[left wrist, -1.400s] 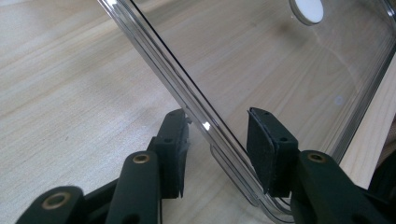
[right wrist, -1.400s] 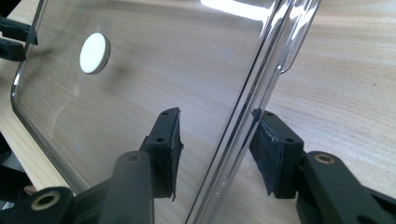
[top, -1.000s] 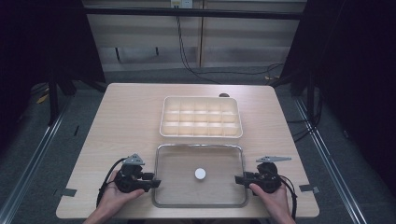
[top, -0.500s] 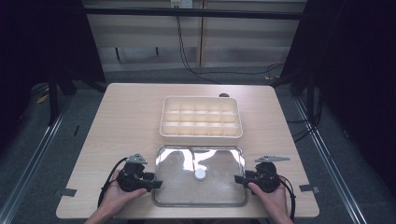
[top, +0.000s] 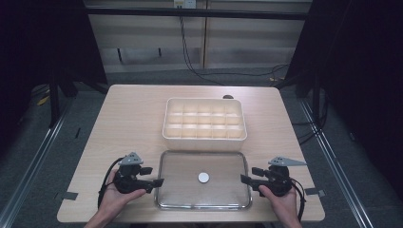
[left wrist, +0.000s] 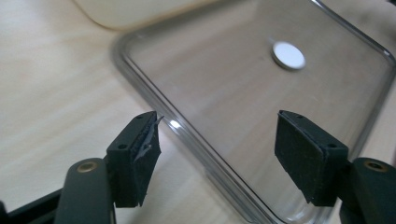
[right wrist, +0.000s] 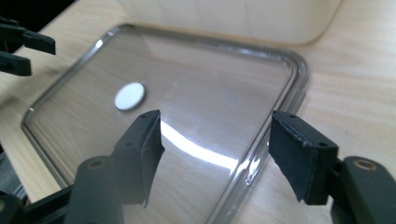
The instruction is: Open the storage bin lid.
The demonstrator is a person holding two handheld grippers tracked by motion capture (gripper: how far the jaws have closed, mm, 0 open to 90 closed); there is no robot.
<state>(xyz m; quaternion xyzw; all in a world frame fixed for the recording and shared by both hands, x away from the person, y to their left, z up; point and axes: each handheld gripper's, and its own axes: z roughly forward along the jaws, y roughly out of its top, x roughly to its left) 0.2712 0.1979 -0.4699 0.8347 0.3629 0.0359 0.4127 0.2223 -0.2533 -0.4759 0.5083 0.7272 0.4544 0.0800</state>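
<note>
A clear lid (top: 223, 194) with a small white disc (top: 204, 177) at its middle lies flat on the table's near part. Behind it stands a cream box (top: 205, 118) divided into several compartments. My left gripper (top: 159, 181) sits at the lid's left edge, held by a hand. In the left gripper view it (left wrist: 219, 130) is open, and the lid's rim (left wrist: 187, 135) runs between the jaws. My right gripper (top: 242, 179) is at the lid's right edge. It (right wrist: 217, 126) is also open, over the lid's (right wrist: 196, 84) corner, gripping nothing.
The wooden table (top: 133, 118) has bare room left and right of the box. A small dark object (top: 228, 97) lies behind the box near the far edge. Dark floor and cables surround the table.
A bright glare on the lid's far edge half a second ago is gone. The lid and both grippers stay about where they were.
</note>
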